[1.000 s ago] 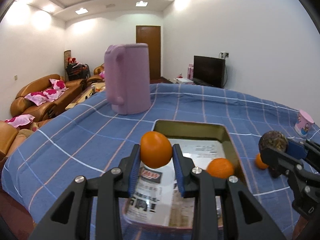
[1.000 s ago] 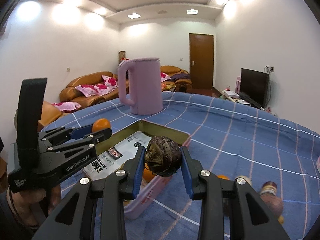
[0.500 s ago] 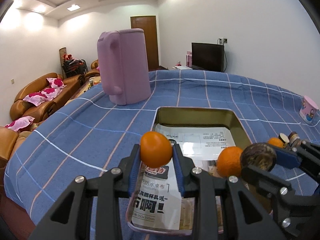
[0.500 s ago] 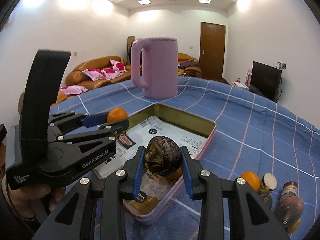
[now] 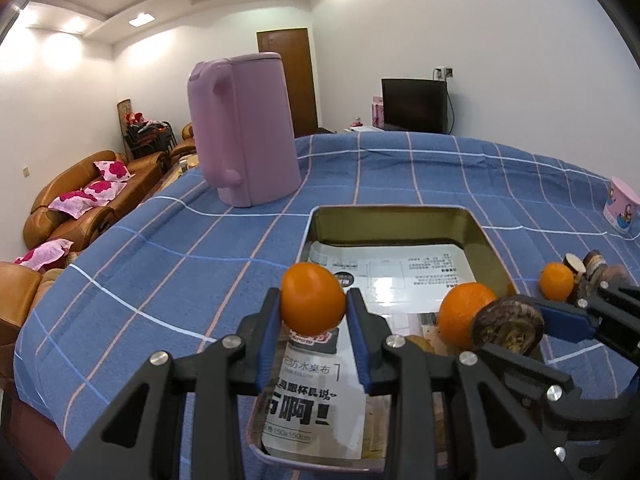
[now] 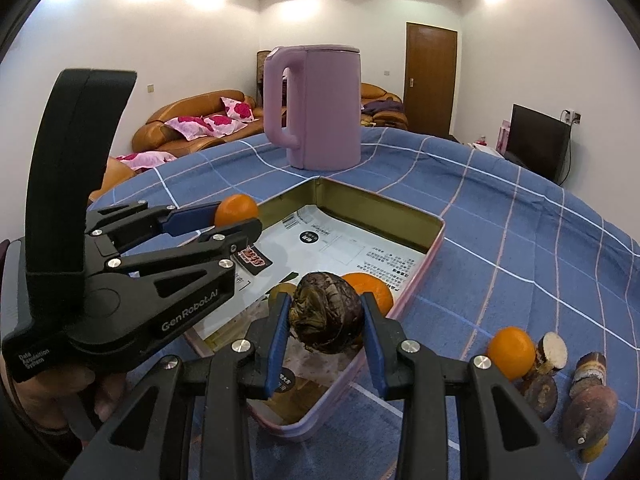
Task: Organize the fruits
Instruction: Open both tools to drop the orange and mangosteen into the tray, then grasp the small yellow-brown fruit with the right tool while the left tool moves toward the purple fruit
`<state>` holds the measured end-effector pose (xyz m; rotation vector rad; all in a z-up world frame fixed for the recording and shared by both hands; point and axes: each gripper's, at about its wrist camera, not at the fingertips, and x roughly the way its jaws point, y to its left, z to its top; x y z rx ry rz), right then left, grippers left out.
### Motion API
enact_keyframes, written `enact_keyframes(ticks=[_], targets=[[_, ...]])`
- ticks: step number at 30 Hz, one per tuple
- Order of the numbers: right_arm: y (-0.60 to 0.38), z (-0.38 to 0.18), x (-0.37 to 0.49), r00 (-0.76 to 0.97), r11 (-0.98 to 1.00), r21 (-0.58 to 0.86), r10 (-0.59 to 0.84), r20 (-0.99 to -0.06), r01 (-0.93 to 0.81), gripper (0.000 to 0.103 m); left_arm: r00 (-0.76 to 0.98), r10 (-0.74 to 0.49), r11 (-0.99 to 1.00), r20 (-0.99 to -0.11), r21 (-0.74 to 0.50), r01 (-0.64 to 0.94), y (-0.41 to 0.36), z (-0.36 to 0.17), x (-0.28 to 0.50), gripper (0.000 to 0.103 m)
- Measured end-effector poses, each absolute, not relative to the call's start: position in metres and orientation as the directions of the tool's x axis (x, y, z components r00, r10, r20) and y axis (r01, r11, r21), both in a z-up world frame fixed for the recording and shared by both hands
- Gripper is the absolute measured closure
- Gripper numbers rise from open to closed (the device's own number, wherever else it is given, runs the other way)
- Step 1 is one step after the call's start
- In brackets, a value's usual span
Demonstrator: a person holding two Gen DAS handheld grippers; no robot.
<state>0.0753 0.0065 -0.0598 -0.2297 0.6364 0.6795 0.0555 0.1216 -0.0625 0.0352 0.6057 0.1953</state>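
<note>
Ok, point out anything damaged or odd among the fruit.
On the cloth right of the tin, one dark fruit is cut open, pale flesh showing. The rest, including the loose orange, look whole. Nothing spilled.

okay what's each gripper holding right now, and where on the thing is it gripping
The left gripper pinches an orange across its sides. The right gripper clamps a dark brown wrinkled fruit across its sides, over the tin tray.

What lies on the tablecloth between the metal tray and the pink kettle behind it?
Nothing: between the tray and the kettle only bare blue checked tablecloth shows. Both wrist views show that gap, the left wrist view most clearly.
</note>
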Motion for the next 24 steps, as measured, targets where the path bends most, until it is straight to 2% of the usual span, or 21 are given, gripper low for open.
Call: enact_keyframes(ticks=[3,5,7,9,12,24], targets=[[0.009,-0.061,0.074,0.585,0.750,0.005,0.520,-0.623,-0.661,0.066,0.807,0.186,0.982,-0.561,0.086,-0.166,0.120,-0.062,0.053,0.065],[0.010,-0.061,0.073,0.591,0.751,-0.007,0.514,-0.621,-0.661,0.064,0.809,0.197,0.980,-0.554,0.090,-0.177,0.120,-0.061,0.052,0.059],[0.008,-0.060,0.072,0.599,0.756,-0.004,0.516,-0.613,-0.655,0.057,0.813,0.203,0.979,-0.547,0.082,-0.189,0.123,-0.059,0.049,0.045],[0.004,-0.059,0.072,0.602,0.759,0.012,0.526,-0.601,-0.651,0.052,0.823,0.201,0.979,-0.532,0.078,-0.189,0.123,-0.054,0.045,0.043],[0.001,-0.057,0.071,0.613,0.767,0.016,0.525,-0.591,-0.641,0.051,0.833,0.212,0.977,-0.511,0.083,-0.198,0.120,-0.050,0.041,0.036],[-0.049,-0.042,0.055,0.700,0.828,0.007,0.479,-0.529,-0.561,0.051,0.865,0.141,0.990,-0.482,0.064,-0.126,0.082,-0.035,0.032,0.027]])
